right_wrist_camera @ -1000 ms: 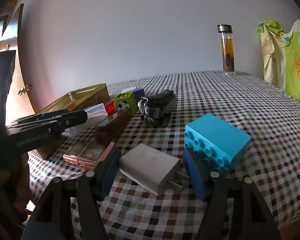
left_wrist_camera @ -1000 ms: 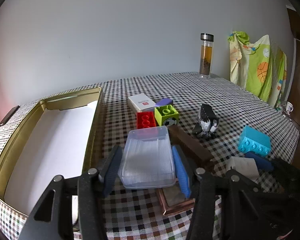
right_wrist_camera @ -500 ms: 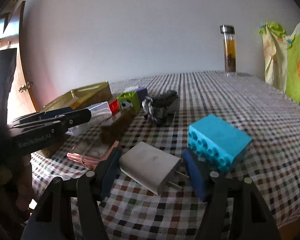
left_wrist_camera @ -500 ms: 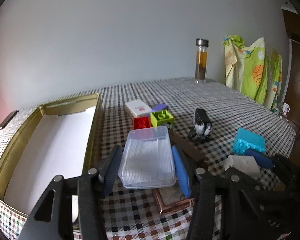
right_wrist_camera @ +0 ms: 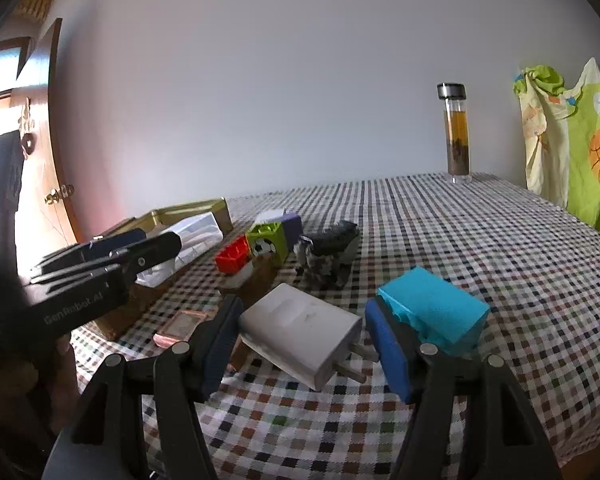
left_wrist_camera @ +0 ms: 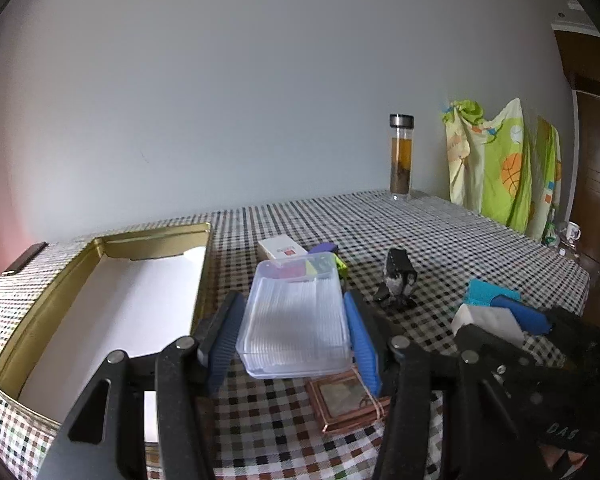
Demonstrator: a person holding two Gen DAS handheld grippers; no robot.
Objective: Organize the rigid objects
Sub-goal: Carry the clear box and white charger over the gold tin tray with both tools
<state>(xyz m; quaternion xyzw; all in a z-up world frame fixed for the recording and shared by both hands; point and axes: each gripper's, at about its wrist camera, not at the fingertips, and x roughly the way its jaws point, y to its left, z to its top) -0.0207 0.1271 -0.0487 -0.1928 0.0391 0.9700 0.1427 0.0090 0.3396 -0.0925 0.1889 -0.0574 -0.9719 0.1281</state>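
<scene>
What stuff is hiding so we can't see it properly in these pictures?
- Red and green blocks: left wrist view, only a blur through the clear plastic box.
- Copper-coloured tin: same view, far end under that box.
- Turquoise block: same view, partly behind the right gripper's finger.
- White charger: right wrist view, whether both pads press it is unclear.

Black gripper (left_wrist_camera: 294,332) frames, blue ribbed fingers (left_wrist_camera: 362,344), silver screws.

Clear ribbed plastic box (left_wrist_camera: 294,314); gold metal tin (left_wrist_camera: 52,300), glossy, white paper-like lining; matt white plastic charger (right_wrist_camera: 300,332) with 2 metal prongs; woven checked tablecloth (right_wrist_camera: 500,248); glass bottle (left_wrist_camera: 401,156), metal cap.
</scene>
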